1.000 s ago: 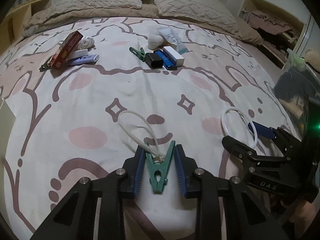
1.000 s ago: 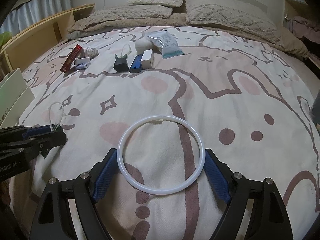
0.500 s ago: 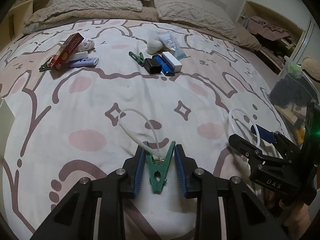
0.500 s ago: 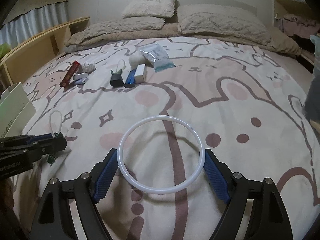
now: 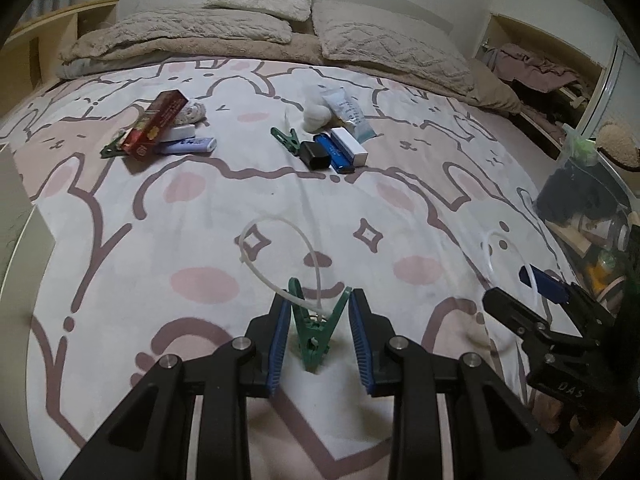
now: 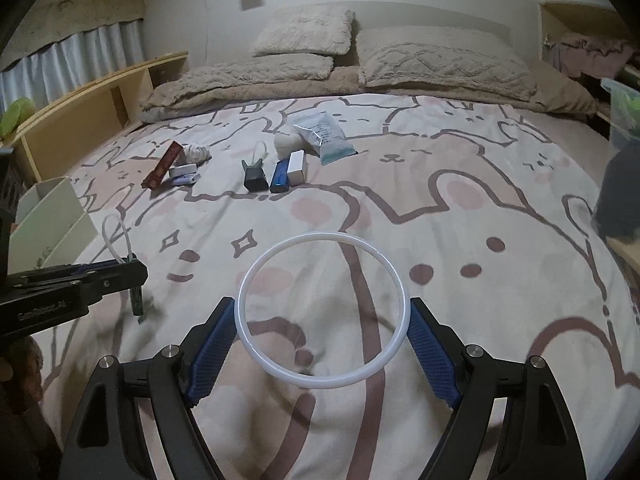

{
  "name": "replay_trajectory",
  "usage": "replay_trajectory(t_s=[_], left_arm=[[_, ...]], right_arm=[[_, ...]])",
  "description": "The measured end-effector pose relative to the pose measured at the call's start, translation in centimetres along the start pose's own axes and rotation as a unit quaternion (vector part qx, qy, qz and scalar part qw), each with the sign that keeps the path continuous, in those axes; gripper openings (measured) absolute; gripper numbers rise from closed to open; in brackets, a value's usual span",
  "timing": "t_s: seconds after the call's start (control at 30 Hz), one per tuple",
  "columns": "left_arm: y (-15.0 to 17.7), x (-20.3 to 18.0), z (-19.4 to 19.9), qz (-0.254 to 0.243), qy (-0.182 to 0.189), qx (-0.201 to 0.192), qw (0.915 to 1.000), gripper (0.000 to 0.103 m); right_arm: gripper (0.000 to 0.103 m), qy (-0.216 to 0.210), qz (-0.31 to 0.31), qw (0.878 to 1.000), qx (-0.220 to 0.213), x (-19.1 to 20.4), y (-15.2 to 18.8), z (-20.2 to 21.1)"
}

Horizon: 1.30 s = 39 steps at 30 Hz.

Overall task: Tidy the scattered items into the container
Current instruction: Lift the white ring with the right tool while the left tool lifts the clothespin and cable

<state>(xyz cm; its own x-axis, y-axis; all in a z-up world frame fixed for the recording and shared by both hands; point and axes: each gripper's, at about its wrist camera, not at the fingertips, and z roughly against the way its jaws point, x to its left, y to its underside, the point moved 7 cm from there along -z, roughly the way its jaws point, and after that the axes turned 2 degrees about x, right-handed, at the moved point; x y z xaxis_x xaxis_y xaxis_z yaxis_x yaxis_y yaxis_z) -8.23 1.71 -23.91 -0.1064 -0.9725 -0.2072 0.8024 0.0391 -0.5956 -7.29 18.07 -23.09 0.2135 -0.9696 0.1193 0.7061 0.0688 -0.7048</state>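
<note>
The left tongs (image 5: pixel 318 332) are squeezed on a green clip (image 5: pixel 316 326), which hangs between the blue pads above the bed (image 5: pixel 120 248). A thin white loop (image 5: pixel 280 256) sticks up out of the clip. The right tongs (image 6: pixel 322 340) are clamped on a big white ring (image 6: pixel 324 312), one pad pressing each side, and the ring is lifted off the bed. Farther up the bed lie a red box (image 5: pixel 156 124), a black block (image 5: pixel 315 155) and a blue stick (image 5: pixel 334 154). A white container (image 6: pixel 52 220) sits at the left edge of the bed.
</note>
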Motion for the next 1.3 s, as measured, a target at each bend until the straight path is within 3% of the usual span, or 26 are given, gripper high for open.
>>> replay_trajectory(t_s=[0.4,0.9,1.3], left_arm=[[0.1,0.0,3.1,0.002,0.005,-0.033,0.9994,0.030],[0.8,-0.4,7.9,0.021,0.046,-0.070,0.9963,0.030],[0.7,-0.1,12.5,0.018,0.043,-0.102,0.9937,0.030]], right_arm=[[0.084,-0.007,-0.034,0.999,-0.005,0.0,1.7,2.4],[0.084,-0.026,-0.047,0.998,-0.029,1.4,1.7,5.6],[0.084,-0.059,-0.052,0.996,-0.046,2.6,0.9,8.2]])
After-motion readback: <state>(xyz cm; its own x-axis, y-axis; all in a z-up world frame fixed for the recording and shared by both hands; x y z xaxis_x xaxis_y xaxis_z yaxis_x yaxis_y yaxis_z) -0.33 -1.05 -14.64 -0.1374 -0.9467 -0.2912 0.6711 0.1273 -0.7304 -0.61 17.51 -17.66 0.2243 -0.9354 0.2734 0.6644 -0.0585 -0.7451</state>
